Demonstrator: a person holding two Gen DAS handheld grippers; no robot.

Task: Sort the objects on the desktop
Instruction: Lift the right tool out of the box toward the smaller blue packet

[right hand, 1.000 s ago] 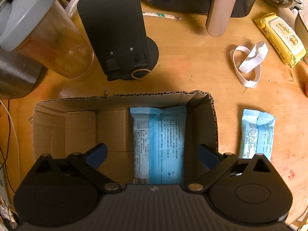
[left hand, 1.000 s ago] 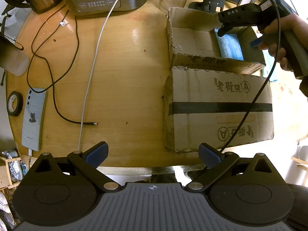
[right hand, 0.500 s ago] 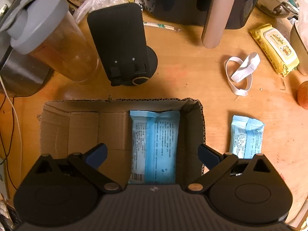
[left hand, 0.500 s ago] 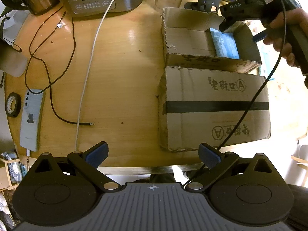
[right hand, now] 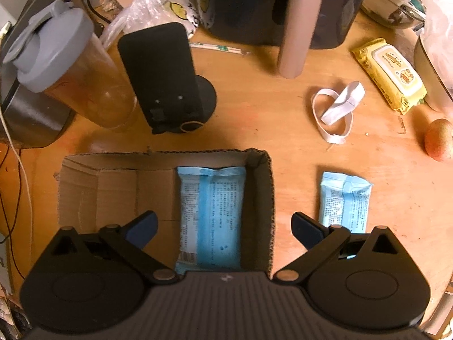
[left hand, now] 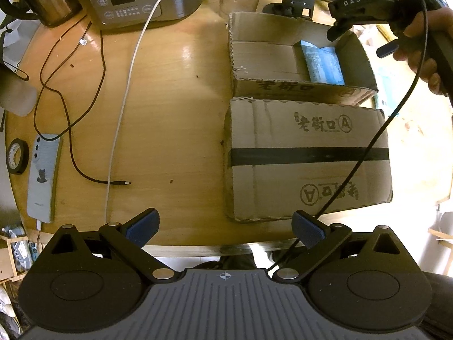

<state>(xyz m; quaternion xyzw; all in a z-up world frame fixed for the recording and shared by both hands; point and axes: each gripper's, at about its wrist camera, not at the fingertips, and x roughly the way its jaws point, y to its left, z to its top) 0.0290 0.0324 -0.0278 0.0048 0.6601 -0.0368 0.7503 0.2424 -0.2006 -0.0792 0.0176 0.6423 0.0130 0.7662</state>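
Below the right gripper [right hand: 223,223], which has lifted away spread and empty, one blue tissue pack [right hand: 211,215] now lies inside the cardboard box [right hand: 259,204]. A second blue pack [right hand: 344,202] waits just right of it. Left gripper [left hand: 225,225] hangs open, idle.

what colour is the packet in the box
Light blue with dark print, clearest in the right wrist view: packet, box.
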